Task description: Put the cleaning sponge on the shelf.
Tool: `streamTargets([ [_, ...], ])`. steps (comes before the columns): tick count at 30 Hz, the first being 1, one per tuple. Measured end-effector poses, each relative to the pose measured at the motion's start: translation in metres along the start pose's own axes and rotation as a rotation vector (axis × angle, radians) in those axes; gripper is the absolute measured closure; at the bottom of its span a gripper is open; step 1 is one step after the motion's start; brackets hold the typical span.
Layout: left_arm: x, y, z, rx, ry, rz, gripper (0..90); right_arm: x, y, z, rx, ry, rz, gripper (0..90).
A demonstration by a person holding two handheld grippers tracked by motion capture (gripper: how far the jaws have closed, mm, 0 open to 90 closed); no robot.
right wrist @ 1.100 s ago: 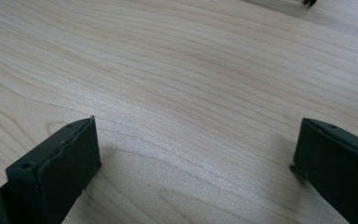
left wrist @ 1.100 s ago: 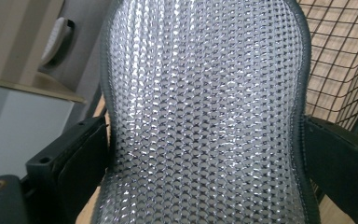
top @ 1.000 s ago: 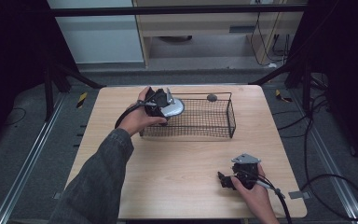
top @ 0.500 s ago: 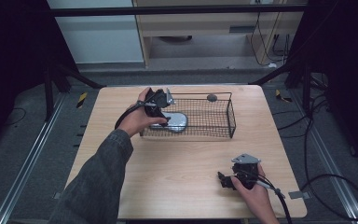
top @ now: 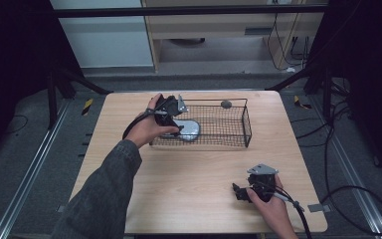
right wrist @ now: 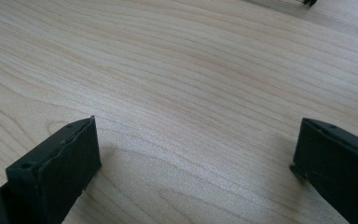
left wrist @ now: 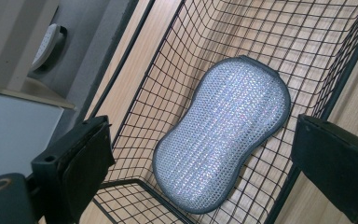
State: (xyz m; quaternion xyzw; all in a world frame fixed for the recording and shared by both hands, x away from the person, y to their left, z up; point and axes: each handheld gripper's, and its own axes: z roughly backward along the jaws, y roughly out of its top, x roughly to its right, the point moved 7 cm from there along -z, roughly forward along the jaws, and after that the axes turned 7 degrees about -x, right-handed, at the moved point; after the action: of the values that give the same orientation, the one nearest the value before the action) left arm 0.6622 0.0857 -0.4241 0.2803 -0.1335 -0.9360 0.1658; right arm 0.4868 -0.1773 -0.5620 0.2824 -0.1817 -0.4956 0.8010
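Here's the wooden bench (top: 189, 184), and on its far half sits the black wire basket (top: 229, 124), long side facing the person. Inside it, at the left end, lies the silvery scouring pad (left wrist: 223, 135), flat on the mesh floor and touching nothing but the wire. The left claw (top: 176, 117) hovers over that end of the basket with its jaws spread wide and nothing between them, so the drop into the basket looks done and the release step is finishing. Near the front right corner of the bench, the right claw (top: 241, 191) rests low, jaws wide apart over bare wood, idle. A small dark object (top: 226, 104) sits by the basket's far rim; it's too small to name for sure. Next call, I'd say: lift the left claw straight up, clear of the wire walls, without snagging the rim.
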Motion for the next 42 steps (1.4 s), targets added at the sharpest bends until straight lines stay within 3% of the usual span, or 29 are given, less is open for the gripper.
streamTargets([
  [19,0.017,0.000,0.007,0.016,-0.030,0.023,4.7,-0.001,0.000,0.000,-0.003,0.004,-0.007,0.7],
  [23,0.021,0.001,0.009,0.040,-0.041,0.047,4.3,-0.001,0.000,0.000,-0.002,0.004,-0.007,0.7],
  [42,0.047,0.007,0.023,0.096,-0.062,0.056,4.5,0.000,0.000,0.000,0.001,0.000,0.001,0.7],
])
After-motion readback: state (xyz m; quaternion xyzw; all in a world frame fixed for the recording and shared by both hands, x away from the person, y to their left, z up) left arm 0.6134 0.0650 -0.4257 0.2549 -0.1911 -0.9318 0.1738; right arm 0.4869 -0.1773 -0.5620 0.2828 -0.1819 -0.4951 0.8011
